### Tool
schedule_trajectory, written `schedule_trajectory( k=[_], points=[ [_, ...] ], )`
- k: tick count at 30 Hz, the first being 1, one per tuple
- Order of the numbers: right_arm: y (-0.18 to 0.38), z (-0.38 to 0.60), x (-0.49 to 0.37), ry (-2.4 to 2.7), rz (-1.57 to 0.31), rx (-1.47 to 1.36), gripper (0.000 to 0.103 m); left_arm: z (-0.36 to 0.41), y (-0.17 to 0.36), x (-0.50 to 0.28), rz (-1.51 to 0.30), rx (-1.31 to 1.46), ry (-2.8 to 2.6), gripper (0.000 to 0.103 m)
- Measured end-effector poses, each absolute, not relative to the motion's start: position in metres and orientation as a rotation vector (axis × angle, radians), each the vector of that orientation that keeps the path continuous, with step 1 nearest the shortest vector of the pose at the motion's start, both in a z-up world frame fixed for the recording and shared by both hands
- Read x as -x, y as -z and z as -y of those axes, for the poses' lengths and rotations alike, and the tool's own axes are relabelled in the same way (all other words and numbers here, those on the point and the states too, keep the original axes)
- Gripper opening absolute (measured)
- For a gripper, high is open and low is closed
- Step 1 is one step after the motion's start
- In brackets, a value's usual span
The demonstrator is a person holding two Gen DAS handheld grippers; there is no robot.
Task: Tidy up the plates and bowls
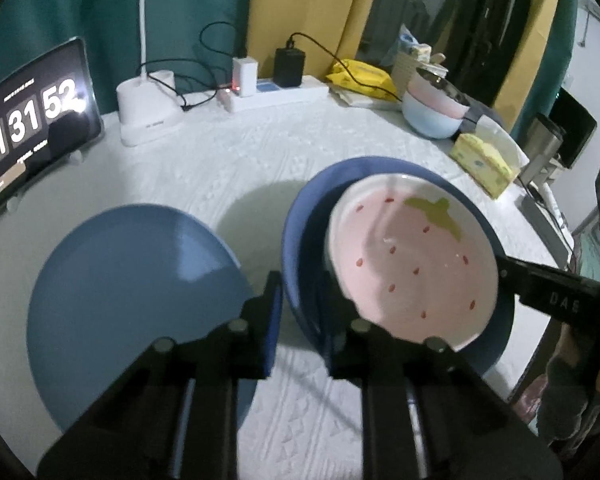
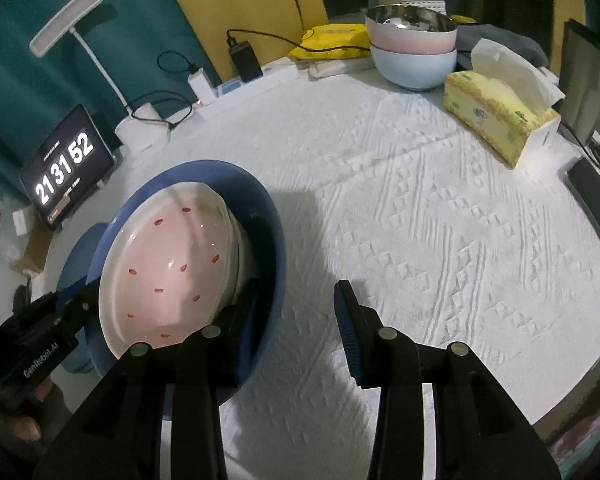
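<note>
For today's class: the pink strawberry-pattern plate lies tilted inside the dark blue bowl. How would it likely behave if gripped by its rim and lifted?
The strawberry plate looks like glazed ceramic with glossy highlights, so probably rigid, slippery and breakable. It leans against the dark blue bowl, so it may slide or clink when moved.

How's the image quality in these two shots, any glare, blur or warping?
Left wrist view: dim, the clock screen blooms with glare, the table edge bows from fisheye, the near tool is soft. Right wrist view: brighter on the cloth, a dark shadow beside the blue bowl, small highlights on the strawberry plate.
</note>
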State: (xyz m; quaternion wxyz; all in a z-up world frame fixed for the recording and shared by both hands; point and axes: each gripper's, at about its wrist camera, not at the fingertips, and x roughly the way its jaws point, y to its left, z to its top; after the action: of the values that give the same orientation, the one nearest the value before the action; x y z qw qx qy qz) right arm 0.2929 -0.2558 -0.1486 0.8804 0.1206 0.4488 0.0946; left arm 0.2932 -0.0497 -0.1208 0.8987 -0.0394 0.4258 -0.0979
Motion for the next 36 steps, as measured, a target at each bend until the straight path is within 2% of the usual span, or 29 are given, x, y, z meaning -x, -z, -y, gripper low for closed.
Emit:
schedule_trajectory(
  k=[2, 4, 5, 36],
  points=[
    [0.149, 0.256, -0.291, -0.199, -0.924, -0.282, 0.03, 0.05, 0.12, -0.294, -0.881, 0.08, 0.204, 0.014],
    [0.146, 0.248, -0.287, -0.206, -0.901, -0.254, 0.016, 0.049, 0.12, -0.294, -0.879, 0.084, 0.202, 0.013],
    [0.144, 0.243, -0.286, -0.205, -0.893, -0.233, 0.012, 0.049, 0.121, -0.293, -0.879, 0.085, 0.2, 0.013],
    [0.136, 0.254, -0.276, -0.15, -0.857, -0.282, 0.011, 0.058, 0.112, -0.285, -0.84, 0.072, 0.216, 0.012]
  ],
)
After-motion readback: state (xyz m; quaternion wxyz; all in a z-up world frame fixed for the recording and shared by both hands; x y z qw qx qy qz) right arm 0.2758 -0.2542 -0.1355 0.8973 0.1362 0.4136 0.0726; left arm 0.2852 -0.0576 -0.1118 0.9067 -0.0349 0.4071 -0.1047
